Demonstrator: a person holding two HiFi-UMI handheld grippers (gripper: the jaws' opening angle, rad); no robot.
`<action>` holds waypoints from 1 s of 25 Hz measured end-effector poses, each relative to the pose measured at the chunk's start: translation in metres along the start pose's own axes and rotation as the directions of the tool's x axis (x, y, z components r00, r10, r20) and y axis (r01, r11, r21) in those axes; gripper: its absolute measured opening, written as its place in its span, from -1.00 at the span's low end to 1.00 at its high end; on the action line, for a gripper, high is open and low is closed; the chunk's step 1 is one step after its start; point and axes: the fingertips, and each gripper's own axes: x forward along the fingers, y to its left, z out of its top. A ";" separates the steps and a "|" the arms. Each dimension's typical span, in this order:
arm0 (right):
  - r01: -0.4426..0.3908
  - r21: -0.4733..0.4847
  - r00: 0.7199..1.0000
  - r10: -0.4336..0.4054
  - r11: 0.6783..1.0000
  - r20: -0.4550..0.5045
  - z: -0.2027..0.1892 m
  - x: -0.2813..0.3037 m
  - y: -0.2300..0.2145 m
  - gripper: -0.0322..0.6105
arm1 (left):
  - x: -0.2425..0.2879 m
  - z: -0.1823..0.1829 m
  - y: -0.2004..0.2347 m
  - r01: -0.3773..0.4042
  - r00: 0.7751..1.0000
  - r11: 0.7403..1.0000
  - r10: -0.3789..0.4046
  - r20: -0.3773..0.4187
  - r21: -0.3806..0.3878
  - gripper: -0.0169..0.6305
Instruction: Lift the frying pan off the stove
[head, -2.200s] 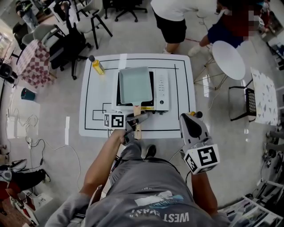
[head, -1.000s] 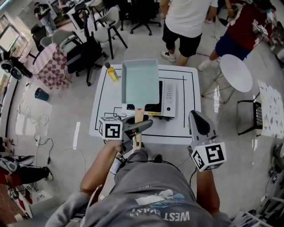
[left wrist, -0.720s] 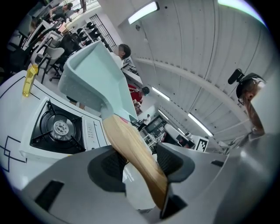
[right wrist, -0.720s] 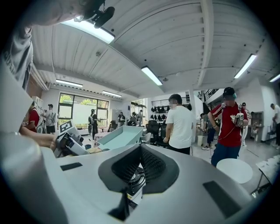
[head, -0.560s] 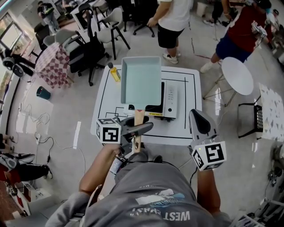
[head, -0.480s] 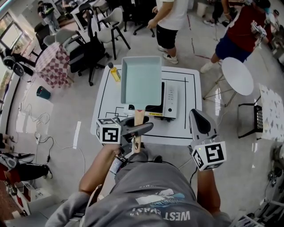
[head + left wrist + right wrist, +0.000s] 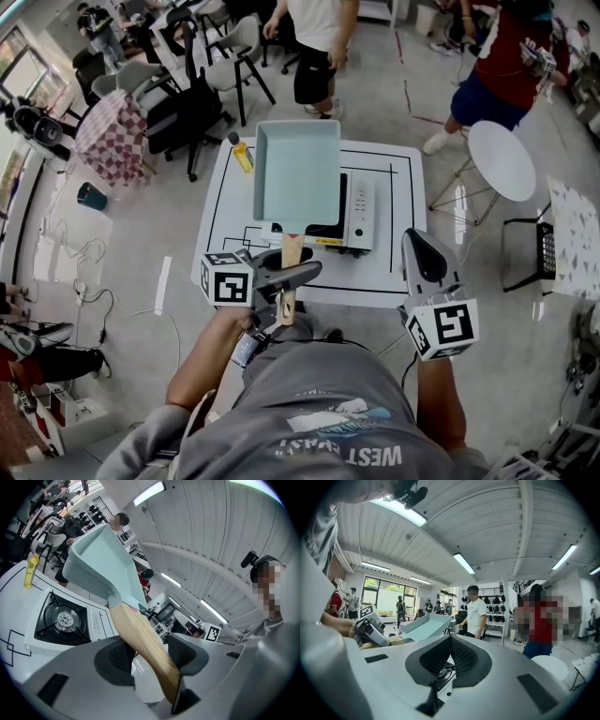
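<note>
Head view: left gripper (image 7: 286, 272) holds the frying pan (image 7: 297, 173) in the air by its wooden handle (image 7: 292, 248), over the stove (image 7: 349, 211).

Left gripper view shows the jaws partly open, with both pads (image 7: 121, 656) pressed on the handle (image 7: 140, 644). The pale green pan (image 7: 98, 569) rises ahead of and above this gripper, and the bare burner (image 7: 61, 620) lies below and beyond it. The pan's long axis runs from the grip straight out away from the person, so its weight hangs well ahead of the jaws. The lift looks all but made. The right gripper (image 7: 420, 239) hangs off to the other side, well apart from the handle, its jaws (image 7: 450, 656) together on nothing. The left gripper is the nearer and does the carrying.
</note>
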 end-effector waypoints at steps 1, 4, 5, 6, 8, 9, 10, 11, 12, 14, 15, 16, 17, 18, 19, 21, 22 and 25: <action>0.000 -0.001 1.000 0.000 1.000 0.000 0.000 0.000 0.000 -0.87 | 0.000 0.000 0.000 0.000 1.000 1.000 0.000 0.000 0.000 -0.30; -0.001 -0.008 1.000 0.001 1.000 0.000 -0.001 0.000 0.000 -0.87 | 0.001 -0.001 0.000 -0.001 1.000 1.000 0.001 -0.001 -0.001 -0.29; -0.002 -0.012 1.000 0.002 1.000 -0.002 -0.001 0.000 0.001 -0.87 | 0.000 -0.002 0.000 -0.001 1.000 1.000 0.001 -0.002 -0.001 -0.30; -0.003 -0.015 1.000 0.003 1.000 -0.005 -0.001 0.000 0.002 -0.87 | 0.000 -0.002 0.000 -0.002 1.000 1.000 0.002 -0.003 -0.002 -0.30; -0.006 -0.026 1.000 0.006 1.000 -0.014 -0.002 0.001 0.004 -0.87 | -0.001 -0.003 0.000 -0.002 1.000 1.000 0.002 -0.003 -0.003 -0.29; -0.007 -0.034 1.000 0.007 0.999 -0.019 -0.002 0.001 0.005 -0.87 | -0.001 -0.003 0.000 -0.002 1.000 1.000 0.002 -0.003 -0.004 -0.30; -0.009 -0.044 1.000 0.008 0.999 -0.024 -0.003 0.001 0.006 -0.87 | -0.001 -0.003 0.000 -0.002 1.000 1.000 0.002 -0.003 -0.005 -0.30; -0.010 -0.052 1.000 0.009 0.999 -0.028 -0.003 0.001 0.008 -0.88 | -0.001 -0.004 0.000 -0.002 1.000 1.000 0.002 -0.003 -0.005 -0.29; -0.011 -0.057 0.999 0.010 0.998 -0.030 -0.004 0.001 0.009 -0.88 | -0.002 -0.004 0.000 -0.002 1.000 1.000 0.002 -0.002 -0.005 -0.29; -0.012 -0.059 0.999 0.010 0.998 -0.031 -0.004 0.002 0.010 -0.88 | -0.002 -0.005 0.000 -0.005 1.000 1.000 0.005 -0.002 -0.006 -0.29; -0.012 -0.058 0.999 0.010 0.998 -0.031 -0.004 0.002 0.009 -0.88 | -0.002 -0.005 0.001 -0.007 1.000 1.000 0.007 -0.003 -0.006 -0.29; -0.011 -0.056 0.999 0.010 0.998 -0.030 -0.004 0.002 0.009 -0.88 | -0.002 -0.005 0.002 -0.009 1.000 1.000 0.009 -0.005 -0.007 -0.29; -0.011 -0.055 0.999 0.009 0.998 -0.031 -0.004 0.003 0.008 -0.88 | -0.001 -0.005 0.003 -0.011 1.000 1.000 0.011 -0.007 -0.008 -0.29; -0.011 -0.053 0.999 0.009 0.999 -0.031 -0.003 0.004 0.007 -0.88 | -0.001 -0.004 0.003 -0.010 1.000 1.000 0.010 -0.007 -0.011 -0.29; -0.011 -0.052 0.999 0.009 0.999 -0.032 -0.003 0.005 0.007 -0.88 | -0.001 -0.004 0.004 -0.009 1.000 1.000 0.009 -0.007 -0.013 -0.29; -0.011 -0.050 0.999 0.009 0.999 -0.032 -0.003 0.005 0.007 -0.88 | -0.001 -0.004 0.005 -0.009 1.000 1.000 0.009 -0.008 -0.016 -0.29; -0.011 -0.050 0.999 0.009 0.999 -0.032 -0.003 0.004 0.008 -0.88 | -0.001 -0.005 0.005 -0.009 1.000 1.000 0.009 -0.009 -0.015 -0.29; -0.009 -0.050 0.999 0.008 0.999 -0.032 -0.006 0.003 0.010 -0.88 | -0.002 -0.008 0.005 -0.010 1.000 1.000 0.010 -0.011 -0.014 -0.29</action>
